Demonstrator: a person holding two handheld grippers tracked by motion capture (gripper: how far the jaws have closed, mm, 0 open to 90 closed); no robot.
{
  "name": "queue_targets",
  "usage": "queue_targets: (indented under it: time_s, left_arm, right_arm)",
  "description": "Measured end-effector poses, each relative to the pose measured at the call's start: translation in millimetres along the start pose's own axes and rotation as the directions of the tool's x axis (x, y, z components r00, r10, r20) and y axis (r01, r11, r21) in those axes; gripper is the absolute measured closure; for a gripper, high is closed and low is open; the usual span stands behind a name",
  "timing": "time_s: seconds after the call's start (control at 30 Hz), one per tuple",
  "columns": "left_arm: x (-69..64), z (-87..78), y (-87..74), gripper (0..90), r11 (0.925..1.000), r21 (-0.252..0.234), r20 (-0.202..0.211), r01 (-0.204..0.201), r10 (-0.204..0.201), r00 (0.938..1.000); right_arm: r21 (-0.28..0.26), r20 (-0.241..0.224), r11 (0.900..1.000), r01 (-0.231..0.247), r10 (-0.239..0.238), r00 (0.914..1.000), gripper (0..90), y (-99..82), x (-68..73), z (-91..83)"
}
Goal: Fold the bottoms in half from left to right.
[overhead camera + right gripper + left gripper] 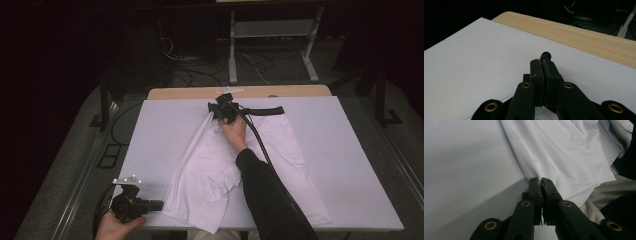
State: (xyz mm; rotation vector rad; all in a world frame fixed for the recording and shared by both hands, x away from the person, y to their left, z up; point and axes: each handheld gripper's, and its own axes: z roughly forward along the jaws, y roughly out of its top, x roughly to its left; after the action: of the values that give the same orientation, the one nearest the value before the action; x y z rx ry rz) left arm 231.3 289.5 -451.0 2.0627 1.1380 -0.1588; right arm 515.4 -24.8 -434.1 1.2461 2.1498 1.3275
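Note:
White shorts [280, 145] with a black waistband [265, 110] lie crumpled on the white board, one leg folded over toward the near left. My right gripper [216, 111] sits at the far left end of the waistband. In the right gripper view its jaws [541, 62] are shut, and a bit of the black waistband [546, 55] sticks out past the tips. My left gripper [161, 205] is at the near left, level with the board. In the left gripper view its jaws [540, 180] are shut on the edge of the shorts' white leg [564, 152], close to the stitched hem.
The white board [350, 165] covers most of a wooden table [190, 93], whose far strip [579, 35] stays bare. Behind the table are a metal stand's legs [232, 55] and loose cables on the dark floor. The right sleeve crosses the shorts' middle.

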Motion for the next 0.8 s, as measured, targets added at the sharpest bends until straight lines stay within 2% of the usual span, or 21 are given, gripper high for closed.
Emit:
queue_targets:
  time_s: [0.27,0.33,0.43,0.5,0.6,0.67,0.8]
  left_arm:
    - [-4.4,-6.5,3.4,87.6,0.9983,-0.045,0.026,-0.037,0.038,0.9989]
    - [-7.8,-9.4,6.1,87.6,0.9957,-0.072,0.036,-0.058,0.06,0.9975]
    - [-15.9,-14.0,11.3,87.6,0.9881,-0.114,0.029,-0.104,0.108,0.9937]
    - [-19.7,-15.4,14.4,87.6,0.985,-0.13,0.035,-0.114,0.119,0.9923]
    - [-26.5,-17.1,19.4,87.6,0.98,-0.145,0.06,-0.137,0.147,0.9873]
    - [-32.4,-17.9,22.2,87.6,0.9753,-0.153,0.069,-0.16,0.172,0.9827]
    - [-43.3,-15.1,25.2,87.6,0.9694,-0.16,0.115,-0.186,0.205,0.9719]
  right_arm:
    - [-0.005,-0.004,1.0,-0.006,0.006,1.0,85.7,2.4,-1.4,-3.5]
    - [-0.006,-0.005,0.9999,-0.009,0.008,1.0,85.8,3.4,-1.8,-4.7]
    - [-0.004,-0.002,1.0,-0.006,0.006,1.0,85.8,4.9,-3.1,-6.6]
    - [-0.003,-0.001,1.0,-0.008,0.008,1.0,85.8,5.8,-4.5,-7.9]
    - [0.004,-0.002,0.9999,-0.013,0.013,0.9999,85.8,6.4,-6.7,-9.5]
    - [0.006,0.001,0.9999,-0.009,0.009,1.0,85.8,7.4,-8.3,-11.1]
    - [0.01,0.003,0.9999,-0.012,0.012,0.9999,85.7,10.1,-12.3,-15.0]
